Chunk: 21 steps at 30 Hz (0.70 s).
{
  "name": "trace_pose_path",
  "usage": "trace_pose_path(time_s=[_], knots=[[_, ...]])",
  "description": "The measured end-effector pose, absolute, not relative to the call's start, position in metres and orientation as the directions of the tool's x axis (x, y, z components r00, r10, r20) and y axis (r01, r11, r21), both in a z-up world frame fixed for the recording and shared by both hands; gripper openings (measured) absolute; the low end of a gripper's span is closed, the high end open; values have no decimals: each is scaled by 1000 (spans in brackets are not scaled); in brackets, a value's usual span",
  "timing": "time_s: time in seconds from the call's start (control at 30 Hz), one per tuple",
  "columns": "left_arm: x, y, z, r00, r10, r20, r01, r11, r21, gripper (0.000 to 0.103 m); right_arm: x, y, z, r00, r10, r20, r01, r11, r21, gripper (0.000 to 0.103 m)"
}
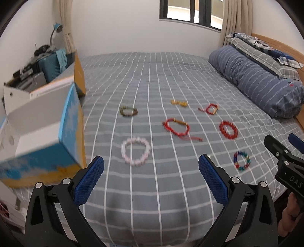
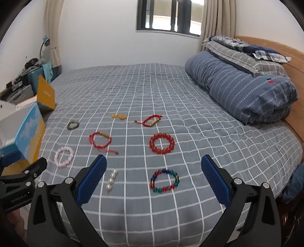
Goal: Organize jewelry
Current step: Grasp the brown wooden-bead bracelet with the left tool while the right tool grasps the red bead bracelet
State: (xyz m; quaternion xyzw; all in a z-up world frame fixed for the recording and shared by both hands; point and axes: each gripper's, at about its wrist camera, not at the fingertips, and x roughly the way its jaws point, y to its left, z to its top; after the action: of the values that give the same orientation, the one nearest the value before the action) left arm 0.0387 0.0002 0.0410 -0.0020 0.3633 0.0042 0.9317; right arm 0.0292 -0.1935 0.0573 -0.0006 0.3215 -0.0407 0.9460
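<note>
Several bracelets lie on the grey checked bed. A pink bead bracelet (image 1: 135, 151) (image 2: 64, 154) lies just ahead of my open, empty left gripper (image 1: 151, 164). A multicoloured bead bracelet (image 2: 164, 181) (image 1: 241, 160) lies between the fingers of my open, empty right gripper (image 2: 153, 164). A short string of white pearls (image 2: 111, 180) lies by its left finger. Further off lie a red bead bracelet (image 2: 161, 143), a red cord bracelet (image 2: 100, 140), a second red cord bracelet (image 2: 150, 120), a yellow piece (image 2: 119, 116) and an olive bead bracelet (image 2: 73, 124). An open blue and white box (image 1: 47, 133) (image 2: 24, 129) stands at the bed's left edge.
A rolled blue striped duvet (image 2: 241, 89) and pillows (image 2: 245, 51) lie at the right by the wooden headboard (image 2: 288, 62). A cluttered side table with a lamp (image 1: 38, 62) stands left of the bed. A window (image 2: 169, 16) is in the far wall.
</note>
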Motion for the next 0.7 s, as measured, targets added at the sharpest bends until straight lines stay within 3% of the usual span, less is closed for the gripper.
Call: trace_pose_path(time_s=[0.33, 0.7], knots=[[130, 21, 68, 683, -40, -730, -21, 997, -74, 97, 105, -197, 75, 759, -147, -635, 132, 989, -71, 96], [227, 62, 17, 578, 5, -816, -96, 993, -62, 97, 184, -208, 3, 590, -112, -800, 98, 993, -67, 94]])
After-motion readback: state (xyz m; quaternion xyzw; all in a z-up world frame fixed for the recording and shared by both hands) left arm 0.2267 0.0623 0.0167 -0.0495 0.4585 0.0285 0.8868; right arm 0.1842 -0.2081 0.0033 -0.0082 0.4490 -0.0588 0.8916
